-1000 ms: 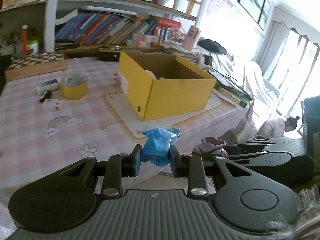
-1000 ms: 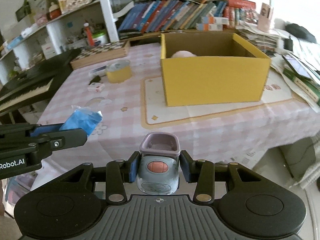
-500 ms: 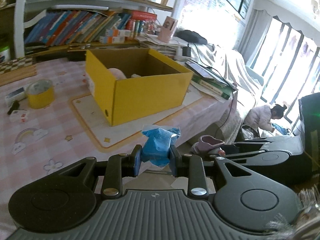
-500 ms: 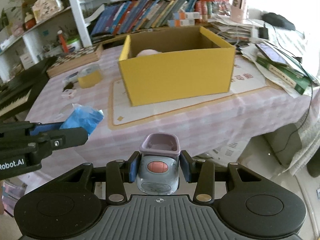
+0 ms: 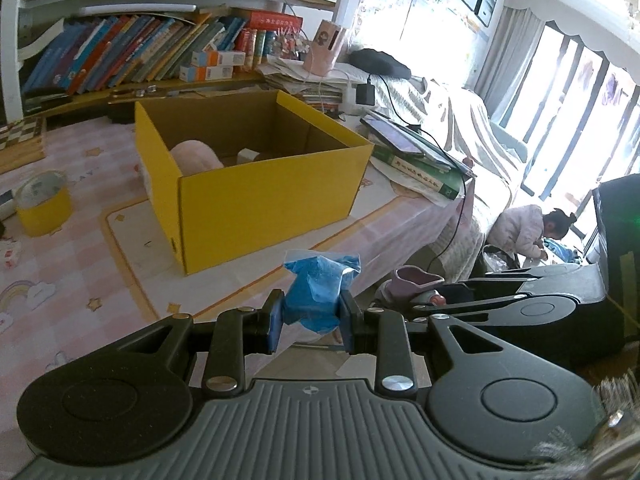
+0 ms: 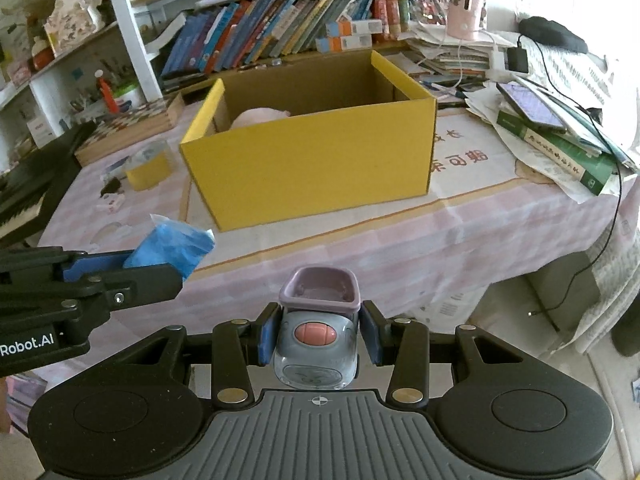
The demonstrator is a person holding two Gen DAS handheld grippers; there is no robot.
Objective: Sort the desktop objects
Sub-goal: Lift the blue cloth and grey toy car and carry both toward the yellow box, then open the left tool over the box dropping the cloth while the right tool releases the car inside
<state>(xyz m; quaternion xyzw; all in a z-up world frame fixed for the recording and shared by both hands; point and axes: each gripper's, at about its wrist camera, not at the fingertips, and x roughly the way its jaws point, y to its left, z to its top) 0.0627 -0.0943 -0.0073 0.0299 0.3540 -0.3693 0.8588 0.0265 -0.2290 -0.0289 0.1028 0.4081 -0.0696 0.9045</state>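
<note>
The left gripper [image 5: 311, 320] pinches a crumpled blue bag [image 5: 318, 296] between its blue pads, the bag bulging up above the fingers and held in the air in front of the near edge of the surface [image 5: 80, 264]. The right gripper [image 6: 319, 336] is clamped on a small grey toy car [image 6: 316, 340] with a pink oval button on top and a lilac square tub at its far end; the pads press its two sides and it, too, hangs off the surface, over the near edge. In the right wrist view the left gripper reaches in from the left with the blue bag just near the surface's front edge. A yellow cardboard box [image 6: 312, 164] stands open on a cream mat [image 6: 480, 168] in the middle of the pink checked cloth, well apart from both held things; something pale pink [image 5: 196, 156] lies inside at its left end, with a small white item [image 5: 248, 156] beside it. Left of the box sits a yellow roll of tape [image 6: 149, 168], and further left a few small objects too small to tell. To the right of the box lies a green book [image 6: 560, 152] with a tablet [image 6: 532, 106] on it. Beyond the surface runs a shelf of books [image 6: 280, 28]. In the left wrist view a person [image 5: 528, 232] crouches low at the far right by the bright windows.
</note>
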